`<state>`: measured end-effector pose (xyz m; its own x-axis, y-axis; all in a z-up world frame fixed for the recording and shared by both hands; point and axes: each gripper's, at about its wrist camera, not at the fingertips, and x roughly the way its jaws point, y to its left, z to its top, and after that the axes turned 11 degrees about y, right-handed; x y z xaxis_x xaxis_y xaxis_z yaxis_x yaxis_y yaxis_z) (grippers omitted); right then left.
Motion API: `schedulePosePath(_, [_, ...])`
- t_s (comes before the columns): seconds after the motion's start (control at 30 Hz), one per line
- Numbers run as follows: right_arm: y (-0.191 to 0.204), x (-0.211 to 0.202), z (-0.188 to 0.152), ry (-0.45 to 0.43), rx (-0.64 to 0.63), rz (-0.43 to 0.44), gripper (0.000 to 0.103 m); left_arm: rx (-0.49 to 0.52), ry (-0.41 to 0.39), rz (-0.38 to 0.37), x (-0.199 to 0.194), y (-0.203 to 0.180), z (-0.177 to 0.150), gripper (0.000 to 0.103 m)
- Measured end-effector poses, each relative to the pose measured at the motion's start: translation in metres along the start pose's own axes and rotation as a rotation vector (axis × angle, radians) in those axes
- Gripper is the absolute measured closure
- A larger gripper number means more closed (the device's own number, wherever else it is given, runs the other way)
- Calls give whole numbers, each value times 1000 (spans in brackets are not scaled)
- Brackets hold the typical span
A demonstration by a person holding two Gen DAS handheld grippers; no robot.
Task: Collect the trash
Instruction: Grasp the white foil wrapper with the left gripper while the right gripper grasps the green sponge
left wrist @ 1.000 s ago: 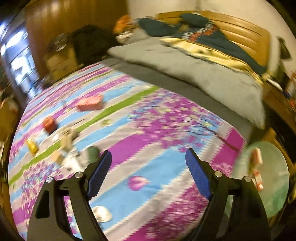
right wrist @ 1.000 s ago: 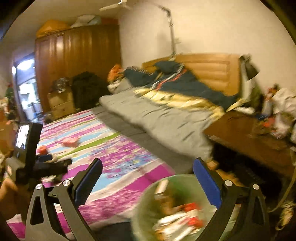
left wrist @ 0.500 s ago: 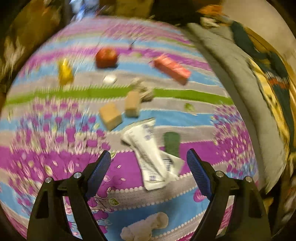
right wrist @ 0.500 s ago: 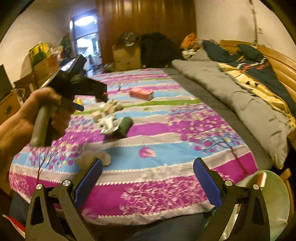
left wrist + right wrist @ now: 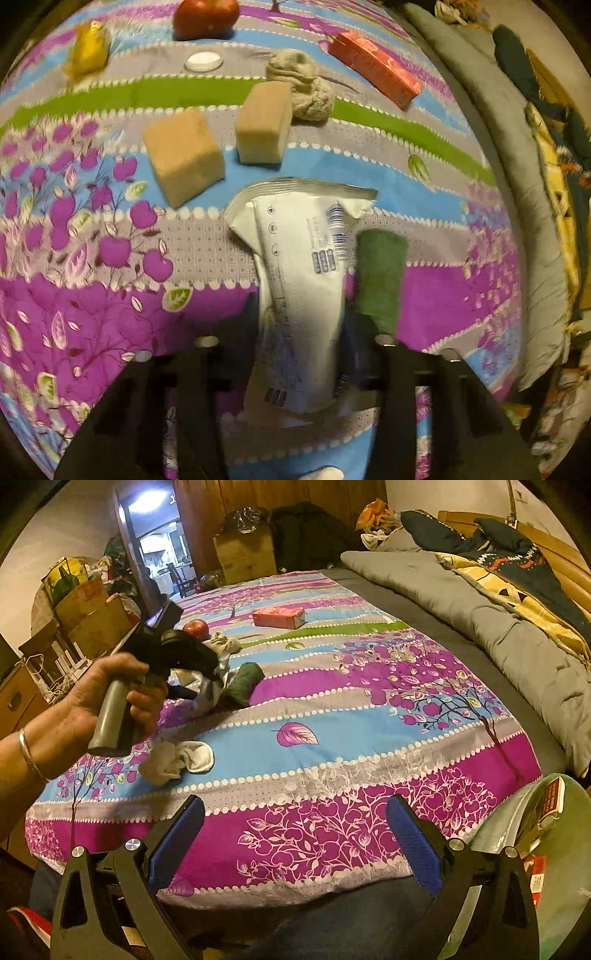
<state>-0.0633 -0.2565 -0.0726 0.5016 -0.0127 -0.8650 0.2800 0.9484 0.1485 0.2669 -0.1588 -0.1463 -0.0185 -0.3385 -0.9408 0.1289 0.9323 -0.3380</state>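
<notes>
Left wrist view: I've got the left gripper (image 5: 303, 325) pointed steeply down at the bed (image 5: 92, 295), its jaws having just been closing, w/ the white plastic wrapper (image 5: 299, 266) between them. Pads look pressed against its lower half, so I read it as clenched on the wrapper, prob. chosen because it's the biggest flat bit of trash and closest to this edge. Wrapper's far end fans out flat on the bedspread; whether the near end is already off the cover I can't tell. Green roll (image 5: 380, 273) lies touching the wrapper's right side, close enough that it might get nudged.

Other bits wait further off: two sponge blocks (image 5: 184, 155), a crumpled rag (image 5: 303, 88), red carton (image 5: 373, 70), white cap (image 5: 204, 61), yellow wrapper (image 5: 86, 50), a red round thing (image 5: 205, 16) cut off at the top.

Right wrist view: right gripper (image 5: 295, 834) hangs released over the near bed edge, nothing between the blue pads, I guess kept free next to the green bin (image 5: 565, 867) at lower right. Bin is cut by the frame; some packets are inside, can't make out more. Person's left hand (image 5: 107, 698) hides most of the left gripper there. A balled sock (image 5: 177, 760) lies near the hand.
</notes>
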Motion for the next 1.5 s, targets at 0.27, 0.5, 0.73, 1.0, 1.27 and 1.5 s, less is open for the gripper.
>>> schedulePosePath(0.27, [5,6,26,-11,-26,56,10,-47,-102,-17,-61,59,-41,73])
schedulePosePath(0.5, [35,52,102,7,-46,163,22,-96,-165,76,-102,106,-84,73])
schedulePosePath(0.73, [75,141,170,138,-30,150,29,-102,-203,129,-122,126,-108,73])
schedulePosePath(1.0, [94,206,170,259,-9,82,91,-102,-236,215,-128,131,-109,73])
schedulePosePath(1.27, [122,113,130,129,-165,155,91,-69,-317,306,-141,114,-111,73])
schedulePosePath(1.5, [146,15,94,-26,-243,226,91,-12,-415,394,-157,89,-125,73])
